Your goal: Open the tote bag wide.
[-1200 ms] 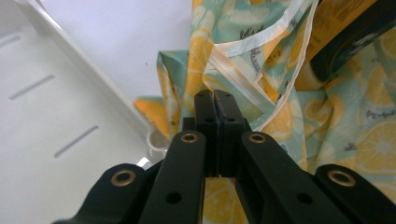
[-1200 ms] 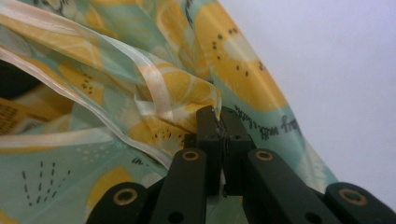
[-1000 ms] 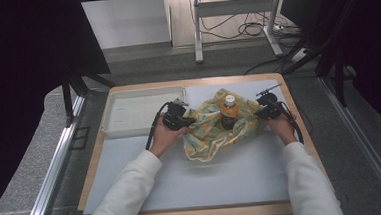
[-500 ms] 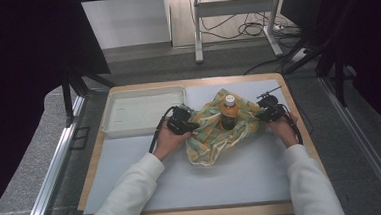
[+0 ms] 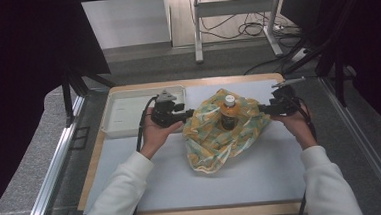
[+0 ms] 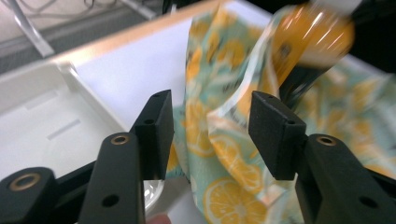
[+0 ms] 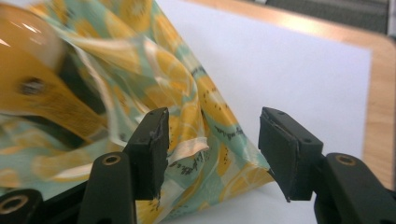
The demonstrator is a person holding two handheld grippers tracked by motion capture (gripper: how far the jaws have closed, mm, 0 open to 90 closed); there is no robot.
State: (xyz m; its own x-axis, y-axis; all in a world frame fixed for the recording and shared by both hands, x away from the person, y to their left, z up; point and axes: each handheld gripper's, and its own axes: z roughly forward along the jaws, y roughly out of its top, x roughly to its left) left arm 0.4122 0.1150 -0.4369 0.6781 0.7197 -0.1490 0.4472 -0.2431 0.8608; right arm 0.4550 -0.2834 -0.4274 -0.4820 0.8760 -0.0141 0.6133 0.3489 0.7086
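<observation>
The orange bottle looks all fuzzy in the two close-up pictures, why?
In the left gripper view the bottle is smeared and shiny at the top right; in the right gripper view it's a blur at the left edge. In the high view it looks sharp, standing in the lemon-print cloth.

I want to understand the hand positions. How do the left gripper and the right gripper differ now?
The left gripper sits at the cloth's left edge beside the white tray; the right gripper sits at its right edge, away from the tray. The left carries a grey plate. Both are open, cloth between the jaws.
</observation>
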